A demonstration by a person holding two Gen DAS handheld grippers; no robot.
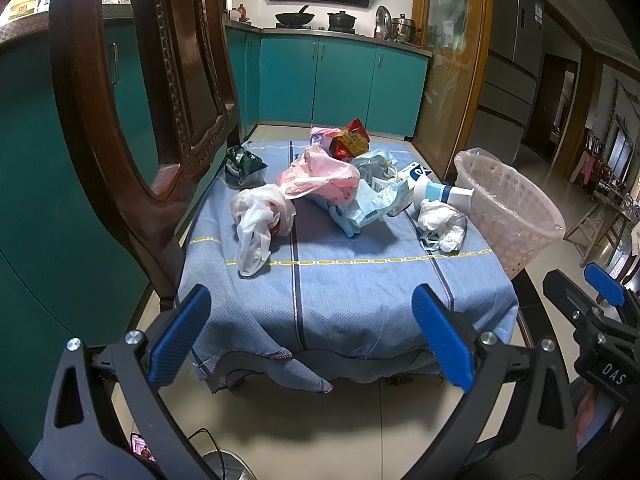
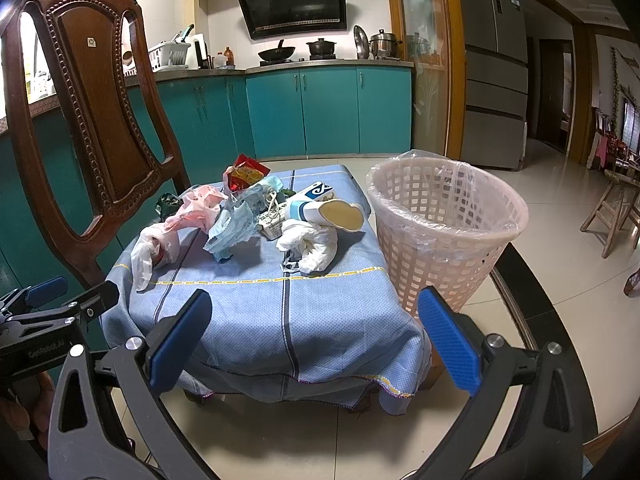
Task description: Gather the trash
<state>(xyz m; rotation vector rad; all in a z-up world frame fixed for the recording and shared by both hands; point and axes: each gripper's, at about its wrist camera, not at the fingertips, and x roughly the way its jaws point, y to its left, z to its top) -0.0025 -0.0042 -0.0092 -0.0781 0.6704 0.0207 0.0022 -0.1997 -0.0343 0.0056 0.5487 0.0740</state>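
**A:** Start at the claws. What are they doing?

**B:** The left claw [image 1: 316, 336] is spread wide with nothing between its blue pads, hanging short of the near edge of the tabletop [image 1: 360, 292]. The right claw [image 2: 316, 340] is just as wide and just as empty, also held back from the blue cloth [image 2: 280, 312]. Each shows at the edge of the other's view, so they sit side by side.

**B:** I'd judge that as a ready stance: spread wide because crumpled bags are bulky and soft, and a narrow gap would only push them away.

**A:** And the trash?

**B:** All heaped on the far half of the cloth. Nearest the left claw lies a clear-white plastic bag [image 1: 258, 224]; behind it a pink bag [image 1: 320, 176], a pale blue wrapper [image 1: 368, 208], a red foil packet [image 1: 348, 140] at the back, and a dark green wrapper [image 1: 244, 164] off by the wooden chair [image 1: 120, 120]. On the right side a crumpled white bag [image 2: 308, 244] touches a white and blue bottle [image 2: 328, 210] lying on its side.

**A:** Why does the basket stand there?

**B:** The lined basket [image 2: 444, 232] stands on the floor just beside the tabletop's right edge, its rim above the cloth, so I'd guess the carry from the right side is short. It looks empty; nothing is collected yet. The white bag seems the easy first pick for the right claw.
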